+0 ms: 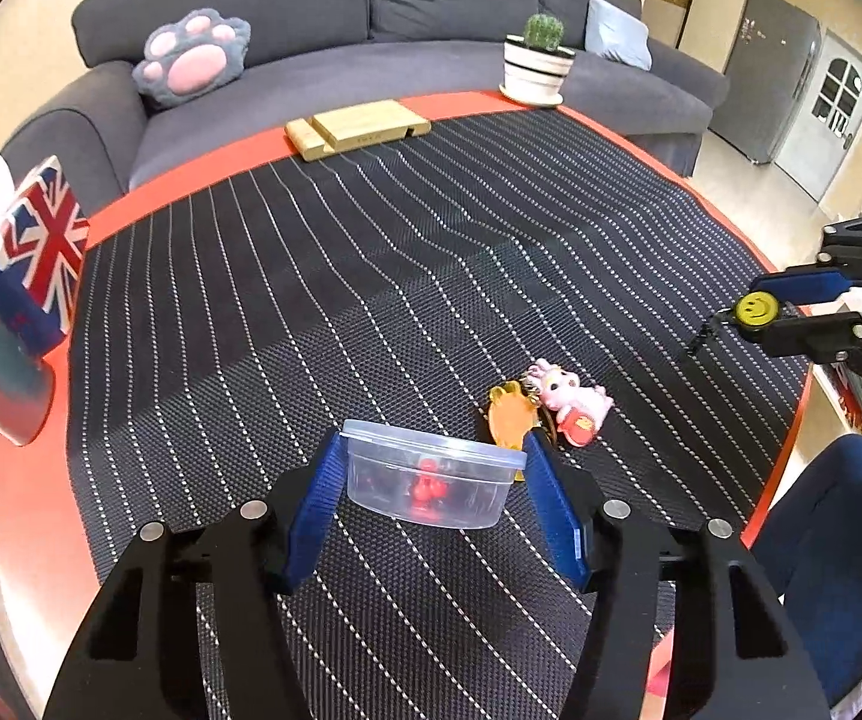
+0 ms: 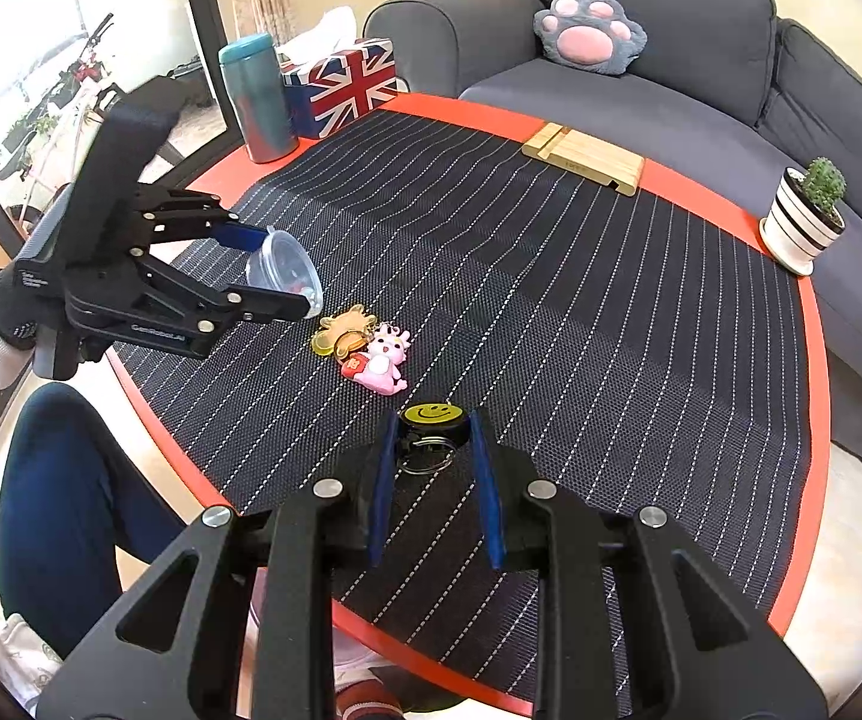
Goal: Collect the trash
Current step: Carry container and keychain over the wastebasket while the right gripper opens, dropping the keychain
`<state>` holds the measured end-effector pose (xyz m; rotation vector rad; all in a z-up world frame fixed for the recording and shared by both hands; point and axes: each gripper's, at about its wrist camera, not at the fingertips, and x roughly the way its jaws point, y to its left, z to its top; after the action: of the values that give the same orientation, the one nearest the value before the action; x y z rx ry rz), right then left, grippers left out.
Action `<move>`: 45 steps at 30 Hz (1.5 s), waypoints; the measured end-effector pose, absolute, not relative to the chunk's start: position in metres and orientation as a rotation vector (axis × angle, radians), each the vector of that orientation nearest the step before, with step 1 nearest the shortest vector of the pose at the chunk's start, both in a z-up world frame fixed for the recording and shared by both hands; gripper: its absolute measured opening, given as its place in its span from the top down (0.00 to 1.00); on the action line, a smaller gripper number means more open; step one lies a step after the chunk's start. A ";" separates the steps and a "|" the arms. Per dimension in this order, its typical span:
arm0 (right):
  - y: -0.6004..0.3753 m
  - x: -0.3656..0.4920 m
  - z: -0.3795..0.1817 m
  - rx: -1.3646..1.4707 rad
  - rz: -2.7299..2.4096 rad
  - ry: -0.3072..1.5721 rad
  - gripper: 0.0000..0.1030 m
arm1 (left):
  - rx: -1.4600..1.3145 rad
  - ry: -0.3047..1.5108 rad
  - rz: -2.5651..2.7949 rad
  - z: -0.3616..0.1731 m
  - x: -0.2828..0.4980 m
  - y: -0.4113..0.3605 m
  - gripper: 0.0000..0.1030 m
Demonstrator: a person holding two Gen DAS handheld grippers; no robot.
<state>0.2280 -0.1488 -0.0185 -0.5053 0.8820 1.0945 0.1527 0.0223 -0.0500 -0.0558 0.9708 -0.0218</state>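
Right now the left gripper is clamped on a clear plastic tub, held between its blue pads and tilted, with something small and red already lying inside. Just beyond the tub's far rim, a little to that tool's right, an orange charm and a pink bunny charm lie touching each other on the striped mat. The right gripper is closed on a yellow smiley keychain, its metal ring hanging back between the fingers, and it is held above the mat with the two charms ahead and to its left. As a judgement, collecting is partway: one piece seems to be in the tub, the smiley is picked up but not yet dropped in, and the two charms are untouched. Farther off stand a wooden stand, a potted cactus, a teal flask and a Union Jack tissue box. Faint lettering on the left gripper's arm in the right view is too small to read; no other writing is legible.
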 end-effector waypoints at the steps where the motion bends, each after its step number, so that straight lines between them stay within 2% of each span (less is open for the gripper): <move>1: -0.149 0.228 -0.018 -0.503 1.095 0.880 0.77 | -0.053 0.963 -0.018 -0.046 0.149 0.021 0.43; 16: -0.170 0.196 0.003 -0.459 1.128 0.807 0.77 | -0.031 0.849 -0.017 0.007 0.095 -0.013 0.43; 30: -0.198 0.140 0.013 -0.454 1.199 0.761 0.77 | -0.017 0.829 -0.062 0.003 0.044 -0.053 0.43; 45: -0.218 0.078 -0.020 -0.483 1.287 0.827 0.77 | -0.053 0.834 -0.105 -0.010 -0.003 -0.078 0.43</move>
<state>0.0783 -0.2177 -0.0204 -0.4833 0.8270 1.2874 -0.0030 -0.0776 -0.0100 -0.0528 0.8340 -0.1050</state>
